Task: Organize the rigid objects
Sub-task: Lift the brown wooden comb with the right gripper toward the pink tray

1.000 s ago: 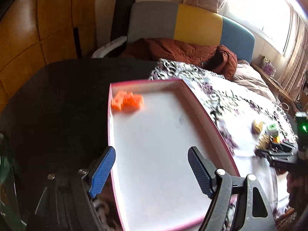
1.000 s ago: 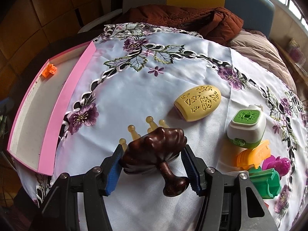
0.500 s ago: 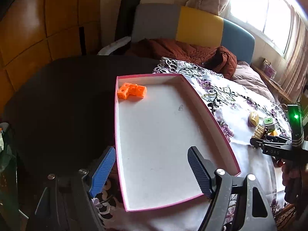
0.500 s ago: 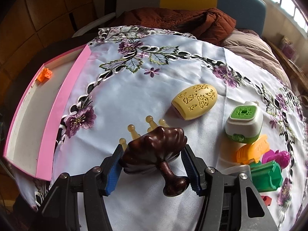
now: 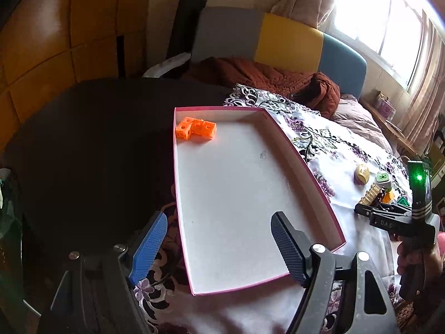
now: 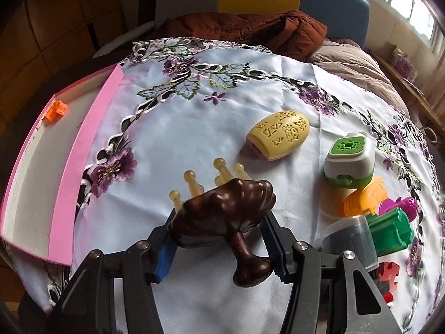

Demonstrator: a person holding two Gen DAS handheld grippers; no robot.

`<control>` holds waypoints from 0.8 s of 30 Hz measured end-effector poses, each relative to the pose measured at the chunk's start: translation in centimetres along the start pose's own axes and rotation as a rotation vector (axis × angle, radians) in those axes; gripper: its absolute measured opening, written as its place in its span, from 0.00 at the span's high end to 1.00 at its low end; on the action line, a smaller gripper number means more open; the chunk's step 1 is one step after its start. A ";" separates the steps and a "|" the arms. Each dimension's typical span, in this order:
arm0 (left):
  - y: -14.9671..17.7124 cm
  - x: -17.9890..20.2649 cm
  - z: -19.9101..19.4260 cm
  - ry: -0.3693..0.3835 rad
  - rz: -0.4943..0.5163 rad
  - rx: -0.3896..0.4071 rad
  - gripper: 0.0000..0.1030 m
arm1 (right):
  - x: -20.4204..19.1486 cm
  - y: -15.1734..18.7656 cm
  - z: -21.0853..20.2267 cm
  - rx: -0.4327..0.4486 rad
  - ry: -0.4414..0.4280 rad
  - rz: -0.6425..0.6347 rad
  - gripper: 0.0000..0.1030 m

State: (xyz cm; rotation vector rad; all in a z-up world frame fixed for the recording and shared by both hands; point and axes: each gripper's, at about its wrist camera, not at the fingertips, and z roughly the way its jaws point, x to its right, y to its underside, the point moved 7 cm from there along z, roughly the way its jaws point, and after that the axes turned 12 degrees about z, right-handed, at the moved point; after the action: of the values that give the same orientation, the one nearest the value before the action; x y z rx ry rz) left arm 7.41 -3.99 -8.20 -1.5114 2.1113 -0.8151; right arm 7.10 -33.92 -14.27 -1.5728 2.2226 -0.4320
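My right gripper (image 6: 222,239) is shut on a dark brown wooden massager (image 6: 222,217) with yellow knobbed prongs, held above the flowered tablecloth. My left gripper (image 5: 219,242) is open and empty over the near end of a pink-rimmed white tray (image 5: 314,178). An orange block piece (image 5: 194,129) lies in the tray's far left corner. The tray (image 6: 83,153) and orange block (image 6: 57,110) also show at the left of the right wrist view. The right gripper shows at the right of the left wrist view (image 5: 370,208).
On the cloth lie a yellow carved oval (image 6: 279,135), a green-and-white box (image 6: 349,161), an orange piece (image 6: 364,197), a magenta piece (image 6: 403,207), a green piece (image 6: 389,229), a dark cylinder (image 6: 350,239) and a red piece (image 6: 388,275). A brown jacket (image 5: 264,78) lies behind.
My left gripper has pulled back and risen, so the whole tray now shows. My right gripper has risen a little, still holding the massager.
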 end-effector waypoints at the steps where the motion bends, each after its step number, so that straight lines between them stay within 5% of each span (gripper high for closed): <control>1: 0.0 0.0 0.0 0.002 -0.001 0.001 0.24 | -0.1 0.1 -0.2 -0.001 -0.004 0.002 0.45; 12: 0.9 0.2 0.4 0.025 -0.007 -0.019 0.24 | -2.2 2.0 -1.4 -0.017 -0.092 0.024 0.43; 17: 0.8 0.2 0.5 0.037 -0.018 -0.019 0.24 | -1.5 1.0 -2.6 0.012 -0.131 0.073 0.22; 24: 1.0 0.5 0.7 0.058 -0.021 -0.033 0.24 | -2.4 -0.3 -2.3 -0.001 -0.106 0.018 0.17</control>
State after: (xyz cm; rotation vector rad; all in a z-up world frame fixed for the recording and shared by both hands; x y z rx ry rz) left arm 7.02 -4.36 -9.35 -1.5468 2.1641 -0.8457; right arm 7.01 -31.74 -11.82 -1.5381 2.1563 -0.3341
